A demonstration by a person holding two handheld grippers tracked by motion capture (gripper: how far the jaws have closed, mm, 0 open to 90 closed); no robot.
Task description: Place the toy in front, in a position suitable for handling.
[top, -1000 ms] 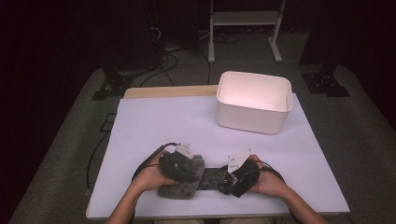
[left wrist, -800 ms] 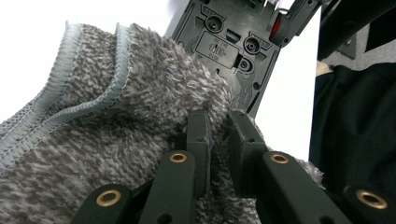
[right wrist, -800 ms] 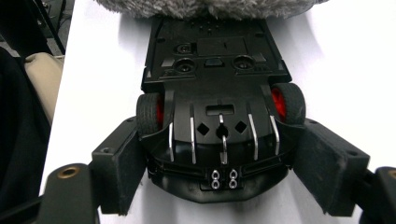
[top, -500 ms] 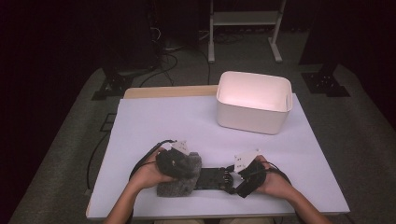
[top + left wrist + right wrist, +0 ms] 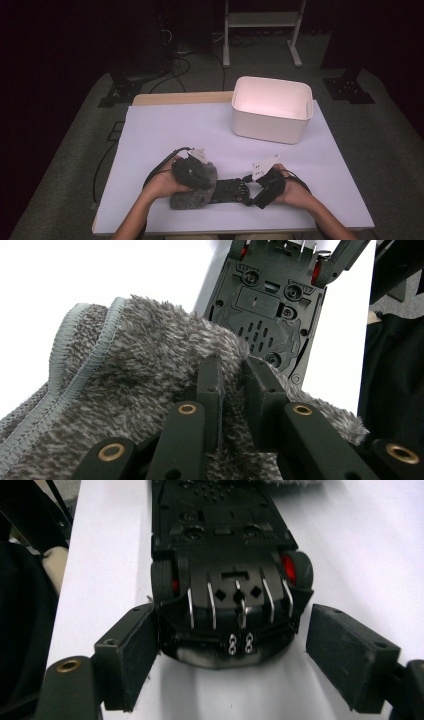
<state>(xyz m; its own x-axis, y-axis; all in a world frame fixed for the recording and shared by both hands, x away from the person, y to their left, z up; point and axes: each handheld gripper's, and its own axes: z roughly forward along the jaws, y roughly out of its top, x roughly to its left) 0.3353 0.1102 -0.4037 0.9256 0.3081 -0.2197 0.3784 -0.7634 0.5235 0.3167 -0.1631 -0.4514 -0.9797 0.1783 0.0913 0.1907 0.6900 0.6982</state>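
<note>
Two grippers share the wiping, seemingly midway: the left gripper [image 5: 231, 390] pinches the grey fleece cloth [image 5: 125, 385] over the upturned toy car [image 5: 225, 570] (underside exposed), while the right gripper [image 5: 227, 655] straddles its end, jaws spread.

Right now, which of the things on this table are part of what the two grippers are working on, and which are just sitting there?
In the job:
- grey fuzzy cloth, pinched by the left gripper
- black toy car, upside down, partly under the cloth
- right gripper, jaws open around the car's end

Just there:
- white bin, far right of the table
- cables on the floor
</note>
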